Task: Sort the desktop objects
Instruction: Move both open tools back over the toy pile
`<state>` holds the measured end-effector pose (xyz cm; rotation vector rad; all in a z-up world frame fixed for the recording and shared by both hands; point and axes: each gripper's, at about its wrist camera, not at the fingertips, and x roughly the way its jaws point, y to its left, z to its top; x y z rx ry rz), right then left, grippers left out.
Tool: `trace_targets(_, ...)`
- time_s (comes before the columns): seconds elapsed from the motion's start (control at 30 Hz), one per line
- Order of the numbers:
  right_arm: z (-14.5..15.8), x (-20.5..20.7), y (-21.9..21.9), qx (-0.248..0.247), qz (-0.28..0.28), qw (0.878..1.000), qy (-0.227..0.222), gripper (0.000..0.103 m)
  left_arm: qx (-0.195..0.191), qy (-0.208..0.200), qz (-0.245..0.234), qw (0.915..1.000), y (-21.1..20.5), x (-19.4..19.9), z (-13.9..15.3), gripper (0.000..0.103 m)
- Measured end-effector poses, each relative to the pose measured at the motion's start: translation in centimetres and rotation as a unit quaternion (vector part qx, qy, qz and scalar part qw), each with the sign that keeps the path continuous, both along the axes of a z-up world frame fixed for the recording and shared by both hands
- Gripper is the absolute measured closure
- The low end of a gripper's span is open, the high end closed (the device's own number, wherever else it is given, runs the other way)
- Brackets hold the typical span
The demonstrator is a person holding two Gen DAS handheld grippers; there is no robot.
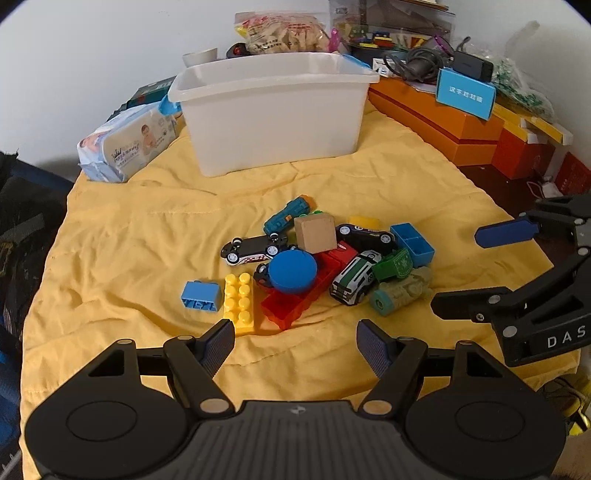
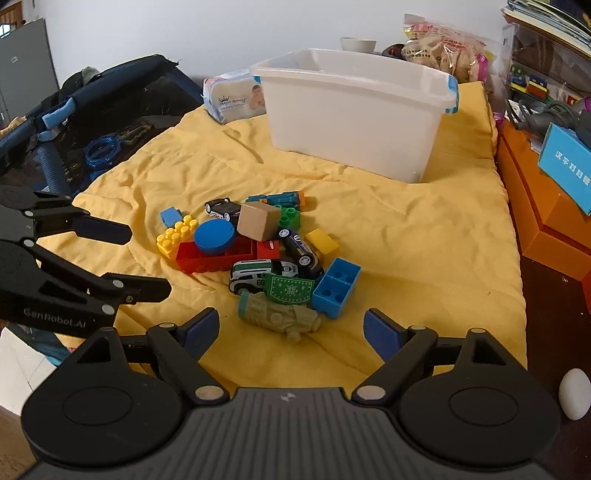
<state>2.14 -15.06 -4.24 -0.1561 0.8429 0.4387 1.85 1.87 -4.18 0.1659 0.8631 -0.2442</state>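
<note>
A heap of toys lies on the yellow cloth: a blue disc on a red brick, a yellow studded brick, a small blue brick, a tan cube, several toy cars and a pale green tank. Behind stands a white bin. My left gripper is open just short of the heap, holding nothing. My right gripper is open near the tank, also holding nothing.
A wipes pack lies left of the bin. Orange boxes and a blue card line the right side, with cluttered items and a snack bag at the back. A dark bag sits beyond the cloth's left edge.
</note>
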Motion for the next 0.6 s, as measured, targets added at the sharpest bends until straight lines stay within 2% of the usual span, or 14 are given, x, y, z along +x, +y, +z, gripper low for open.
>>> trace_targets(0.07, 0.0, 0.1, 0.1, 0.000, 0.000, 1.000, 0.004, 0.010, 0.003, -0.003, 0.000, 1.0000, 0.0, 0.1, 0.0, 0.027)
trace_targets(0.2, -0.1, 0.1, 0.4, -0.007, -0.004, 1.000, 0.004, 0.010, 0.001, 0.002, 0.000, 1.0000, 0.5, 0.4, -0.2, 0.027)
trace_targets(0.3, -0.1, 0.0, 0.6, -0.014, -0.003, 1.000, 0.000, 0.011, 0.014, 0.007, 0.000, 0.9999, 0.7, 0.6, -0.5, 0.027)
trace_targets(0.47, 0.0, 0.0, 1.2, -0.036, 0.010, 0.999, -0.001, 0.027, 0.005, 0.018, -0.017, 0.9997, 0.9, 0.8, -0.9, 0.027)
trace_targets(0.53, 0.1, 0.0, 1.8, -0.039, 0.025, 0.999, -0.002, 0.044, -0.010, 0.026, -0.019, 0.9994, 1.2, 0.9, -1.1, 0.027)
trace_targets(0.6, 0.0, 0.2, 2.6, -0.046, 0.045, 0.998, 0.005, 0.050, -0.019, 0.032, -0.020, 0.9991, 1.5, 1.1, -1.3, 0.027)
